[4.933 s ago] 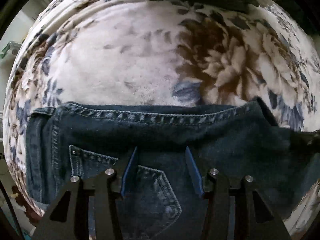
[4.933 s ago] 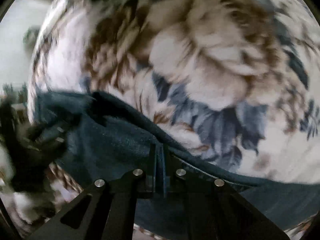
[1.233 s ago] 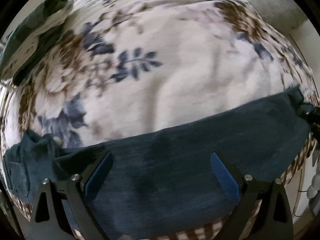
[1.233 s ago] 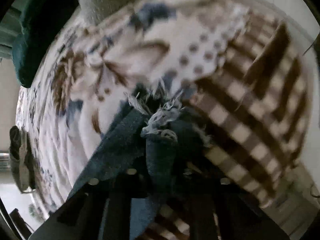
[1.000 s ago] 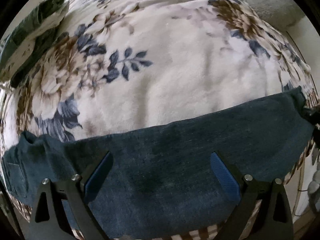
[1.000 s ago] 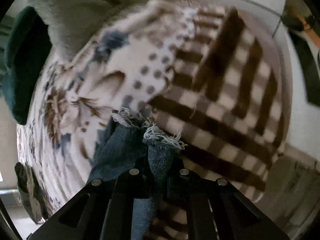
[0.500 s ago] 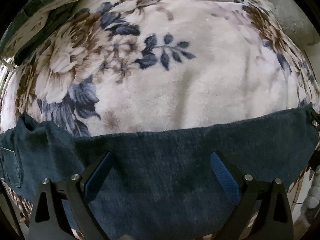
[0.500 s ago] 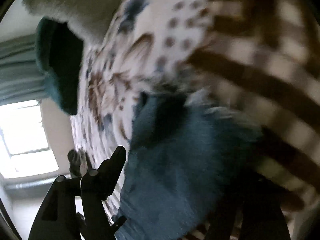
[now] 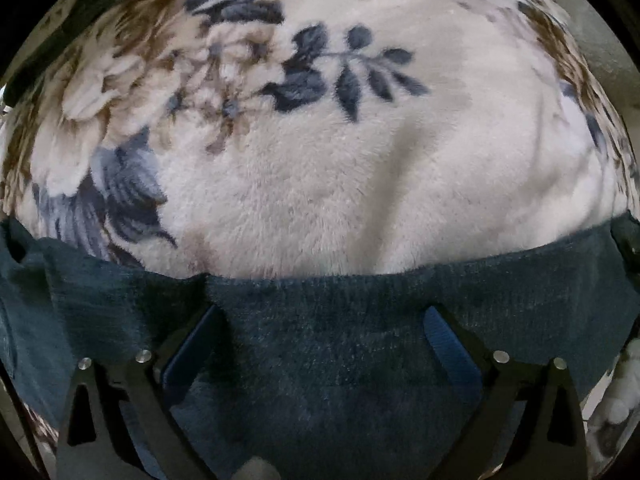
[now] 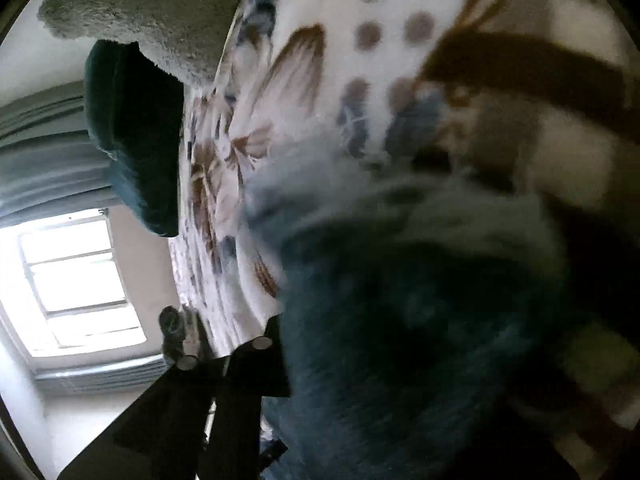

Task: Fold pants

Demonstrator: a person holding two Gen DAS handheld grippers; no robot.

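Dark blue jeans [image 9: 328, 320] lie in a long band across the near edge of a floral blanket [image 9: 304, 184]. My left gripper [image 9: 324, 340] is open, its blue-padded fingers [image 9: 448, 344] spread wide just above the denim. In the right wrist view the jeans [image 10: 400, 320] fill the lower right, blurred and very close. Only one black finger [image 10: 248, 364] of my right gripper shows at the lower left; the other is hidden behind the denim, so its state is unclear.
A brown checked and dotted cover [image 10: 500, 64] hangs at the bed's edge. A dark green cushion [image 10: 132, 132] and a grey fuzzy throw [image 10: 152, 8] lie at the far end. A bright window [image 10: 76, 280] with curtains is behind.
The right gripper held the frayed hem shut a second ago, then tipped over; the denim now covers its view. The left gripper moved closer over the jeans and stayed open.
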